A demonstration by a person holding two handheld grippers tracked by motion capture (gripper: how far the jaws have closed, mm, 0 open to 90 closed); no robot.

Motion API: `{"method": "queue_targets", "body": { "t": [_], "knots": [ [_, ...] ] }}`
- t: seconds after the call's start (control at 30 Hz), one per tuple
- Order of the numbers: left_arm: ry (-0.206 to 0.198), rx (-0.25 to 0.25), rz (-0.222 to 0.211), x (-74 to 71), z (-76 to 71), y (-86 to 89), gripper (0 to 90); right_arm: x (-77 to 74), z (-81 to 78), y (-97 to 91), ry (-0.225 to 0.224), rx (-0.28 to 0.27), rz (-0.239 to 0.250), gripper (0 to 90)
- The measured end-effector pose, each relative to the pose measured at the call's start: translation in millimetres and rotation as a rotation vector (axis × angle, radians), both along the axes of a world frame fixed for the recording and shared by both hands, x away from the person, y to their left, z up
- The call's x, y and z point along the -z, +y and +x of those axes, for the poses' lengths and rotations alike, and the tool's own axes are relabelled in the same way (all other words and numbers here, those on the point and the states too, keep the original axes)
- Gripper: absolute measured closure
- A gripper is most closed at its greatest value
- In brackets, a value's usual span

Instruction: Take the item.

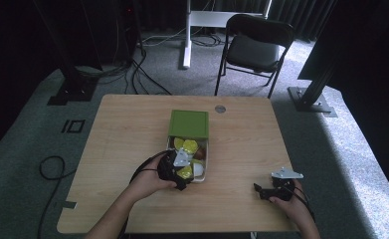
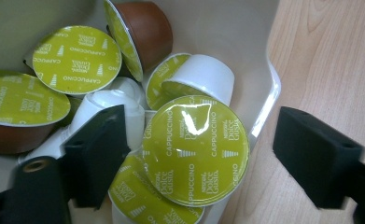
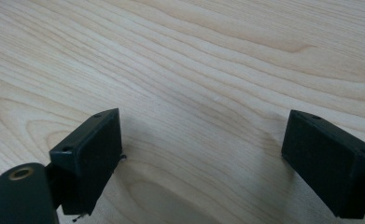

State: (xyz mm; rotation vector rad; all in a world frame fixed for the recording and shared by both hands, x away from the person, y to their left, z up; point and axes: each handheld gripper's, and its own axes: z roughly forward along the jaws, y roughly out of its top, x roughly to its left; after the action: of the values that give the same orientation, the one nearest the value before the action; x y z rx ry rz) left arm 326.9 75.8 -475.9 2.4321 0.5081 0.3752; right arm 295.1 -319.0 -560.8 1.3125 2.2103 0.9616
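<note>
1. Dark curtains and a folding chair (image 1: pixel 254 47) stand behind our wooden table (image 1: pixel 132 129).
2. We hold the left gripper (image 1: pixel 179 169) (image 2: pixel 199 154) over the open box (image 1: pixel 204 164), its green lid (image 1: pixel 188 124) up.
3. Its jaws stand apart: one among the capsules, the other outside the box wall, with a face-up cappuccino capsule (image 2: pixel 195 149) between them.
4. Our right gripper (image 1: pixel 269 191) (image 3: pixel 201 161), jaws apart and empty, rests well off to the right, so the left is nearer.

Lower capsules (image 2: pixel 138 196) half-buried, labels cut off

Green-foiled coffee capsules (image 2: pixel 195 150) (white and brown cups) jumbled in open box (image 1: pixel 205 164).
</note>
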Motion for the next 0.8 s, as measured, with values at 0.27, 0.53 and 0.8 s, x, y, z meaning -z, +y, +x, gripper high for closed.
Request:
{"method": "queue_targets", "body": {
  "t": [0.27, 0.53, 0.8],
  "knots": [
    [0.005, -0.011, 0.076, 3.6, -0.5, -6.2, 32.9, 0.0, 0.0, 0.0, 0.000, 0.000, 0.000, 11.8],
    [0.053, -0.018, 0.022, -1.6, 2.0, -4.9, 38.9, 0.0, 0.0, 0.0, 0.000, 0.000, 0.000, 11.8],
    [0.025, -0.027, -0.022, -7.6, 0.7, -2.5, 39.1, 0.0, 0.0, 0.0, 0.000, 0.000, 0.000, 11.8]
  ]
}}
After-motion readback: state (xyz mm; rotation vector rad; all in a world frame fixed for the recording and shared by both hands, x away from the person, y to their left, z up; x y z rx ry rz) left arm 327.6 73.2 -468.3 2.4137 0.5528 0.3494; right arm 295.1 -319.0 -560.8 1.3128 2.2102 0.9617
